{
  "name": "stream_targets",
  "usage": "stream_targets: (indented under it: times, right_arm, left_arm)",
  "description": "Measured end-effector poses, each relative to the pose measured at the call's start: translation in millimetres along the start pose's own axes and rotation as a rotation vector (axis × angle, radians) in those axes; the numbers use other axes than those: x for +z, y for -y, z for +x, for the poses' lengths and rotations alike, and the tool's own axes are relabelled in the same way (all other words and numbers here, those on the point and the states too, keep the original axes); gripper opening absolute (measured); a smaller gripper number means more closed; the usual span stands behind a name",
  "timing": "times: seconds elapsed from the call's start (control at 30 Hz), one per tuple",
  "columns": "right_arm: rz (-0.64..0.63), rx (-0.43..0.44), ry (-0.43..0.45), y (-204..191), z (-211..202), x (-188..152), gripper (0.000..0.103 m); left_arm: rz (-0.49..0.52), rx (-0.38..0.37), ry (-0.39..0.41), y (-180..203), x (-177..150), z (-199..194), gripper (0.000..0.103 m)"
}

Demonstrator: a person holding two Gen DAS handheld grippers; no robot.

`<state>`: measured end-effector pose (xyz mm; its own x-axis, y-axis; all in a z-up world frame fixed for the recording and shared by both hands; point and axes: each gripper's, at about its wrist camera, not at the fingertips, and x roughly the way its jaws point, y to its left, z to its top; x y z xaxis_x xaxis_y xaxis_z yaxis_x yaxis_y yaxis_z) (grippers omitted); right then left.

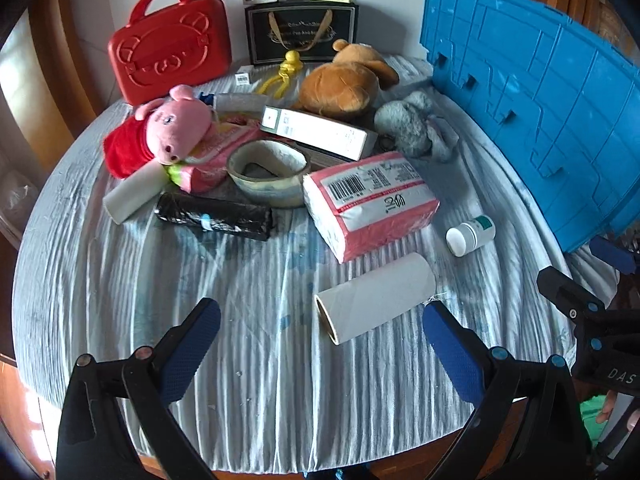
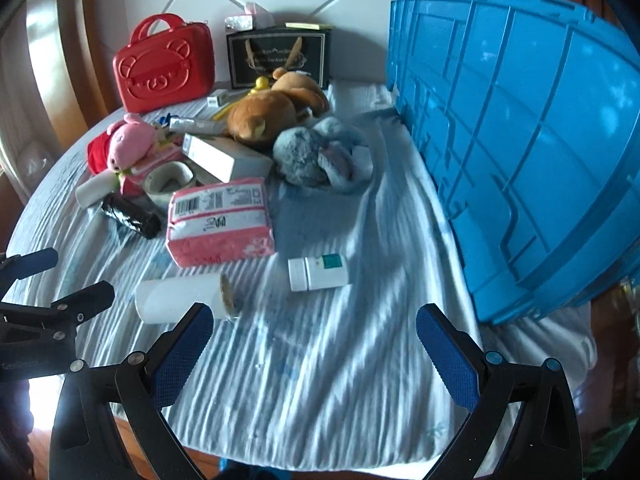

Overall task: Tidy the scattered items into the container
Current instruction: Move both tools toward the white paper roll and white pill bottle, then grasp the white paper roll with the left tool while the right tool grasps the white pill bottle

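- We hold two grippers above the near edge of the tabletop [image 1: 248, 300], which is covered in a striped cloth: the left gripper [image 1: 320, 320] and the right gripper [image 2: 314, 320], both spread wide with nothing between their fingers.
- We count one blue container [image 2: 520, 140], standing at the right side of the tabletop.
- We count three plush toys: one pink [image 1: 176, 128], one brown [image 1: 340, 84], one grey [image 1: 412, 124].
- We count two white rolls: one [image 1: 376, 296] just ahead of the left gripper, one [image 1: 128, 196] under the pink toy.
- One pink tissue pack [image 1: 368, 200] lies mid-table, one white bottle [image 1: 470, 234] on its side between it and the container.
- We see one tape ring [image 1: 268, 176], one black roll [image 1: 216, 216], one long white box [image 1: 316, 132].
- At the back stand one red case [image 1: 172, 48] and one black bag [image 1: 300, 32].
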<state>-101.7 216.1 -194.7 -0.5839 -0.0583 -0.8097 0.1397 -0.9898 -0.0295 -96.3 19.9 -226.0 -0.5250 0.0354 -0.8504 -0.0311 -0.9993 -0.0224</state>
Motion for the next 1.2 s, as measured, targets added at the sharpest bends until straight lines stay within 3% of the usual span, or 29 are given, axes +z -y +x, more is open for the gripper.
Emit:
stream_targets:
  times: [0.2, 0.43, 0.53, 0.63, 0.9, 1.13, 1.2]
  right_arm:
    - [0.033, -0.023, -0.064, 9.6, 20.4, -16.8, 0.103]
    - [0.123, -0.028, -0.074, 15.8, 37.6, -28.4, 0.103]
    - [0.153, -0.032, -0.074, 17.2, 44.9, -30.6, 0.103]
    - [0.168, -0.041, -0.046, 17.5, 50.5, -31.0, 0.103]
    - [0.209, 0.007, -0.001, 5.9, 74.4, -21.9, 0.103]
    - [0.108, 0.024, 0.009, 17.4, 91.8, -4.6, 0.102]
    - [0.068, 0.039, 0.005, 22.4, 95.8, -1.6, 0.096]
  left_arm:
    - [0.118, -0.016, -0.059, 23.8, -2.1, 42.7, 0.103]
    - [0.199, -0.024, -0.099, 40.3, -2.2, 80.9, 0.102]
    - [0.212, -0.011, -0.115, 45.3, -3.2, 94.7, 0.091]
    - [0.122, -0.003, -0.105, 34.6, -1.9, 99.9, 0.073]
    - [-0.011, -0.008, -0.053, 31.1, -5.5, 98.1, 0.073]
    - [-0.100, 0.002, -0.052, 36.2, -3.9, 95.3, 0.073]
    - [-0.152, 0.012, -0.044, 39.9, -4.7, 94.5, 0.073]
